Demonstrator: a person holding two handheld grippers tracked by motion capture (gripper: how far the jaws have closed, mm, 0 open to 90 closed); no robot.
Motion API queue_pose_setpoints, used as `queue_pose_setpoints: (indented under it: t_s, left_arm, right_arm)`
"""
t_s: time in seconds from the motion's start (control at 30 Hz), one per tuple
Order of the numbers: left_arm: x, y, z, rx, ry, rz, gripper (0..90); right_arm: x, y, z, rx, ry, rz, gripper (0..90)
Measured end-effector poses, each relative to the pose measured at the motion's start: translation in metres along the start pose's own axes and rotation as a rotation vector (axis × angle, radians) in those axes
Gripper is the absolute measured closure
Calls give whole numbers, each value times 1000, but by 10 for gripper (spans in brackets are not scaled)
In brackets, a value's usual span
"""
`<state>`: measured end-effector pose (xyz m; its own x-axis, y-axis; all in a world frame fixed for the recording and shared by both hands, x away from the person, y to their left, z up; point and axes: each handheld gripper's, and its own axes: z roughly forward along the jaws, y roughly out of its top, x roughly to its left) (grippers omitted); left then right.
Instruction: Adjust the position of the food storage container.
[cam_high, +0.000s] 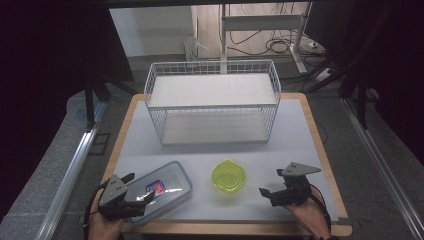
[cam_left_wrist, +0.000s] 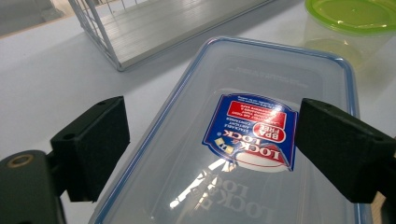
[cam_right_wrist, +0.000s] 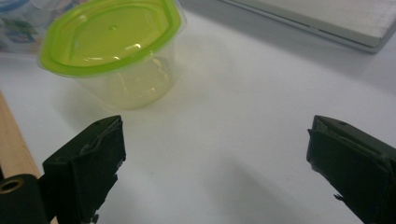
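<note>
A clear rectangular box with a blue-rimmed lid and a red-and-blue label (cam_high: 167, 186) (cam_left_wrist: 261, 79) lies at the table's front left. My left gripper (cam_high: 141, 186) (cam_left_wrist: 212, 140) hovers over its near end, jaws open, one pad (cam_left_wrist: 91, 149) outside the box's left edge and the other over its right rim, neither pressing. A small clear tub with a lime-green lid (cam_high: 229, 176) (cam_right_wrist: 112, 37) (cam_left_wrist: 355, 14) stands at front centre. My right gripper (cam_high: 271, 182) (cam_right_wrist: 215, 158) is to the tub's right, open, with bare table between its pads.
A white wire rack with two shelves (cam_high: 212, 102) (cam_left_wrist: 107, 37) (cam_right_wrist: 327, 18) stands across the back of the table. A pale mat (cam_high: 295, 145) covers the wooden tabletop, whose edge (cam_right_wrist: 11, 140) shows near my right gripper. Cables and stands lie on the floor behind.
</note>
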<state>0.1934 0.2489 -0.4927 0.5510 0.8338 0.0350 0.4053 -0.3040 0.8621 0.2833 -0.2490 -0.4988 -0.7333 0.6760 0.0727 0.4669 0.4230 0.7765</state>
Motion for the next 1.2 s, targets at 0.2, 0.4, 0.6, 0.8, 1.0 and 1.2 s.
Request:
queue_pose_setpoints:
  t_s: [0.2, 0.4, 0.6, 0.8, 1.0, 1.2]
  left_arm:
    - [3, 2, -1, 33, -21, -32, 145]
    - [-1, 4, -2, 46, -33, -46, 116]
    - [-2, 4, -2, 51, -10, -37, 94]
    - [-3, 5, -2, 70, -11, -48, 77]
    - [-8, 6, 1, 95, -13, -15, 26]
    - [-9, 6, 1, 91, -32, -9, 6]
  right_arm:
    - [-1, -1, 4, 22, -31, 0, 2]
    - [-1, -1, 7, 41, -25, 21, 0]
    - [0, 2, 6, 32, -25, 11, 61]
    - [3, 8, 3, 24, -4, -8, 180]
    - [9, 19, 2, 25, 26, -40, 334]
    - [15, 29, 1, 24, 57, -42, 415]
